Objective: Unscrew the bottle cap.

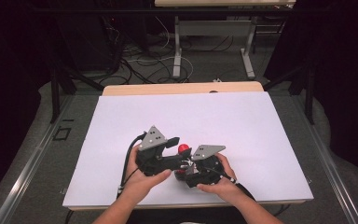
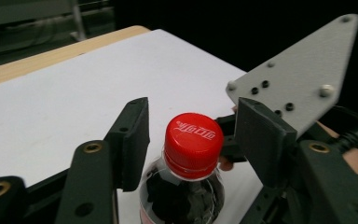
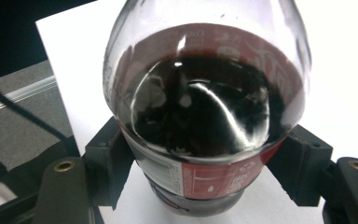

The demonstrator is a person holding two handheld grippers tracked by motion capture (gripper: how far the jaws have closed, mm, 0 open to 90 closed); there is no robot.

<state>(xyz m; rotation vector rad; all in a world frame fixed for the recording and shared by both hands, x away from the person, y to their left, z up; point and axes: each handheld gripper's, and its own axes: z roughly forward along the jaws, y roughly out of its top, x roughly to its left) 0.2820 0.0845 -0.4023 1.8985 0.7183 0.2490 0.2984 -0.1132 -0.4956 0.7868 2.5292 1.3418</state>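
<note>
1. Bottle (image 3: 205,116) between the right claw's jaws: clear glossy plastic.
2. Cap (image 2: 193,142) between the left claw's jaws: smooth red plastic.
3. Table (image 1: 242,121) beneath: matt white, wooden edge.

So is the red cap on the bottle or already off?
On. The red cap sits on the bottle neck, between the left gripper fingers, which do not press it.

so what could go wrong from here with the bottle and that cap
1. The left gripper has its jaws on either side of the red cap with gaps showing; closing off-centre, they could slip off the cap.
2. The right gripper clamps the bottle by its label; a hard twist above might turn the bottle between its pads.
3. The bottle holds dark cola; if the cap comes loose while the bottle is tipped, cola may spill on the white sheet.
</note>
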